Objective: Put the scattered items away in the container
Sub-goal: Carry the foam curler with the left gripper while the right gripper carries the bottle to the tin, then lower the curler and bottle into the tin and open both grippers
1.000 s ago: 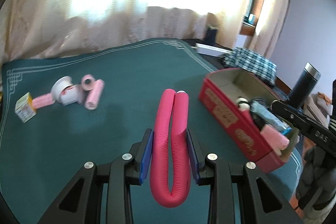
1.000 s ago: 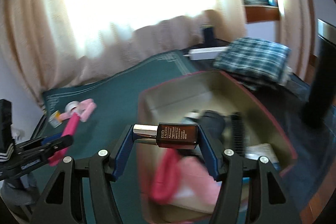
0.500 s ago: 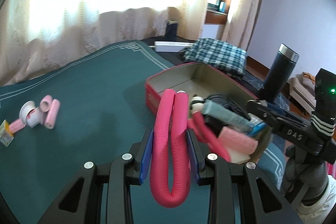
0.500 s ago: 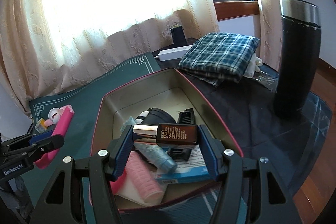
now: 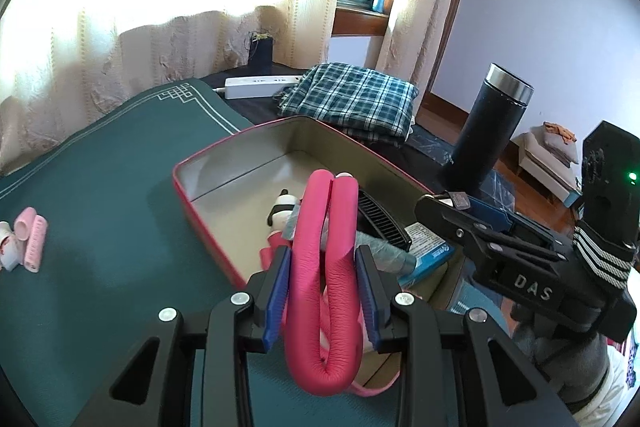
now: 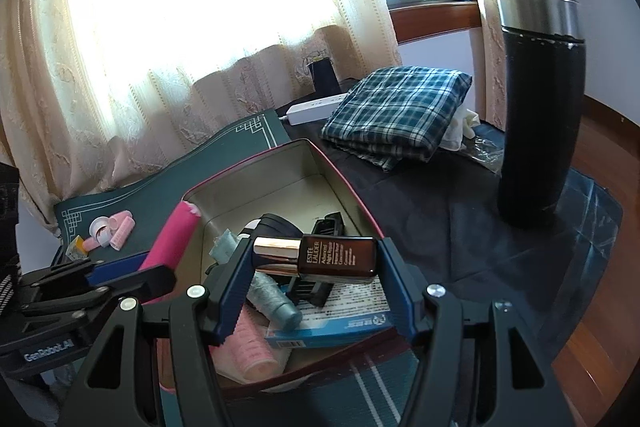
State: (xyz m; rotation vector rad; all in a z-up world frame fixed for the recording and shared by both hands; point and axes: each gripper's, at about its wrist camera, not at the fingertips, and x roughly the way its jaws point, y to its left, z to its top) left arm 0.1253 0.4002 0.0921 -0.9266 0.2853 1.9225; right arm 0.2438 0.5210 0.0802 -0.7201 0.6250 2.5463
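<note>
Left gripper (image 5: 323,291) clamped on a folded pink foam roller (image 5: 324,267) over the red tin (image 5: 208,227), right gripper (image 6: 316,271) squeezing a brown serum bottle (image 6: 338,255), perhaps above the tin's clutter

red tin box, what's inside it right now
Inside the open red rectangular tin box: a pale pink hair roller, a teal tube, a blue-and-white carton, a black comb and a small panda figure. The held bottle and fingers cover whatever lies beneath them.
</note>
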